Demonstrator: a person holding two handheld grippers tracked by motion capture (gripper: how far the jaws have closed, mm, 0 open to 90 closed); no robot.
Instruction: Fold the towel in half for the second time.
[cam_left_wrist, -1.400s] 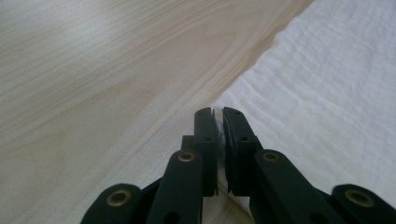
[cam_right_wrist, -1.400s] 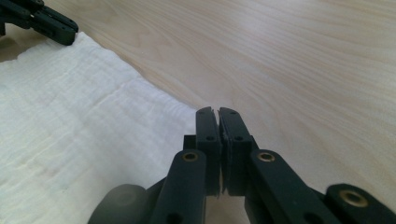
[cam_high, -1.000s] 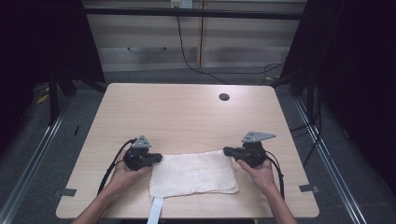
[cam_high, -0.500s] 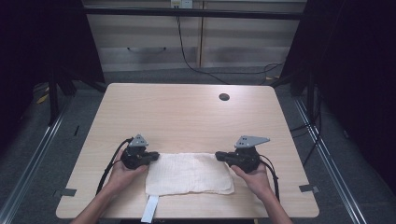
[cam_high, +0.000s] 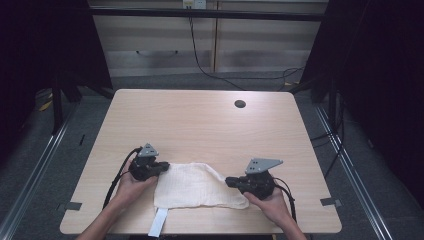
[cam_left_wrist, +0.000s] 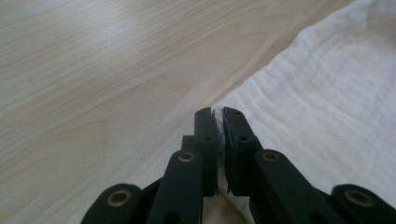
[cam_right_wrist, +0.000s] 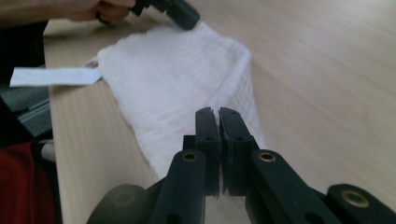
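A white cloth (cam_high: 195, 186) of soft, crinkled woven fabric lies on the near half of the pale wood-grain desk (cam_high: 200, 125), its surface wrinkled in fine ridges and its far edge bowed up into a rounded hump. A flat white strap (cam_high: 159, 222) runs from its near left corner and hangs over the front edge of the desk. The left gripper (cam_high: 162, 167), black with hard angular links and brass-coloured pivots, sits at the cloth's left far corner; in the left gripper view its fingers (cam_left_wrist: 205, 135) are pressed together with a thin fold of the fabric pinched between the pads. The right gripper (cam_high: 231, 181) is at the cloth's right end, and in the right gripper view its fingers (cam_right_wrist: 208, 135) are likewise closed, with the edge of the cloth running into the slit between them. Each gripper carries a grey three-cornered plate and a trailing black cable. The cloth's right end is drawn to a narrow point, the left side stays broad. Beyond the cloth, the desk stretches smooth and bare to a small round dark hole (cam_high: 240, 104) near the far edge, with wide room to both sides.
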